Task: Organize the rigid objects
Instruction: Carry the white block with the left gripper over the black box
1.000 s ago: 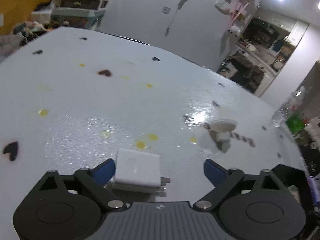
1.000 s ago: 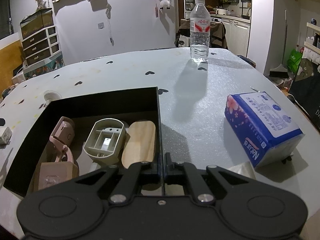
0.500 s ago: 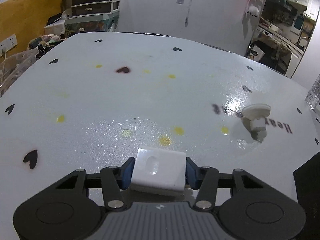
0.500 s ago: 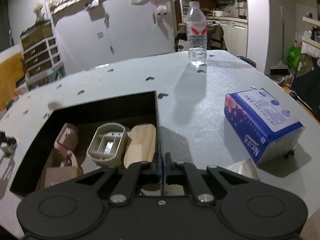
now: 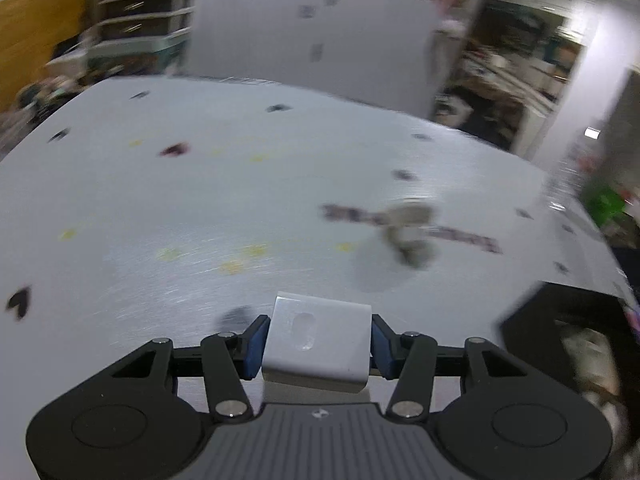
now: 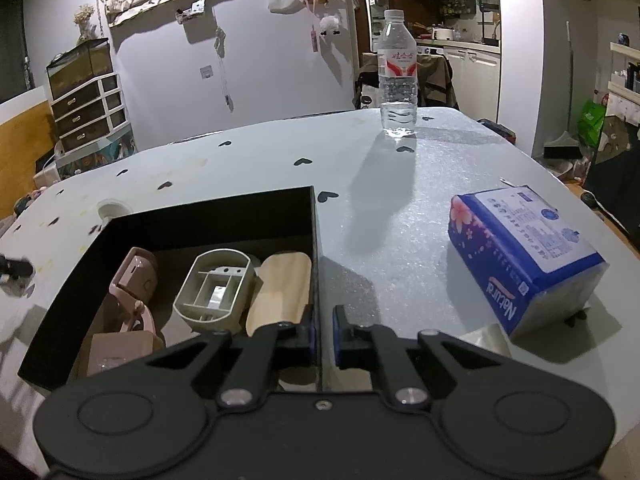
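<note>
Left wrist view: our left gripper clamps a white charger, a smooth, glossy block with rounded edges and a shallow oval dimple on its face. The blue pads press on both its sides. Past it spreads a pale table with a fine grainy sheen, dotted with dark hearts and yellowish spots. A blurred off-white cap-shaped piece lies further out to the right, and the black box corner shows at the right edge.

Right wrist view: our right gripper pinches the thin right wall of the matte black box, its jaws nearly together on that edge. Inside lie a pale wooden oval, a beige ribbed plastic shell and pink plastic pieces. On the table to the right sits a blue tissue pack in glossy wrap, well apart from a clear water bottle standing upright far back.
</note>
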The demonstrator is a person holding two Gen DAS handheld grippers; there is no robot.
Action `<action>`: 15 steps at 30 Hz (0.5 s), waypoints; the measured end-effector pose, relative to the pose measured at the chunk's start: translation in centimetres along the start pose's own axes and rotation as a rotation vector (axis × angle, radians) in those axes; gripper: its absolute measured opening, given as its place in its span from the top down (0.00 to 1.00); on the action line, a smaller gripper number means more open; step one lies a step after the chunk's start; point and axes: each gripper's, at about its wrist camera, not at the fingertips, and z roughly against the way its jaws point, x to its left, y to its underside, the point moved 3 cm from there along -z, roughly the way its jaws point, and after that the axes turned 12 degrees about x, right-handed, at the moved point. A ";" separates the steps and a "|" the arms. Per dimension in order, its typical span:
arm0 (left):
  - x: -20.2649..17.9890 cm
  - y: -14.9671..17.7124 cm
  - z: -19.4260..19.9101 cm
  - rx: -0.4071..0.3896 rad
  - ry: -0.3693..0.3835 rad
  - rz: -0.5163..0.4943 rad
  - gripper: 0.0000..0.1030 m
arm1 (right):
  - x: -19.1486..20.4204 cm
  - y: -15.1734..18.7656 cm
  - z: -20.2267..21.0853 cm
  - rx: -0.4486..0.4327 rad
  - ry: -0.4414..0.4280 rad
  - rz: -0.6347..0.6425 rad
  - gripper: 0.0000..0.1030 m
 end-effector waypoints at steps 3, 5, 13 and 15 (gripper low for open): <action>-3.3 -0.2 1.2 -0.026 0.061 -0.113 0.49 | -0.1 0.0 -0.1 0.009 -0.011 0.001 0.95; -5.9 -0.2 2.0 -0.045 0.090 -0.215 0.49 | -0.1 0.0 -0.1 0.009 -0.013 0.001 0.95; -14.5 -0.2 2.5 -0.048 0.186 -0.545 0.49 | -0.1 0.0 0.0 0.010 -0.014 0.006 0.95; -16.2 0.0 1.9 -0.031 0.186 -0.615 0.49 | -0.1 0.0 0.0 0.011 -0.011 0.007 0.95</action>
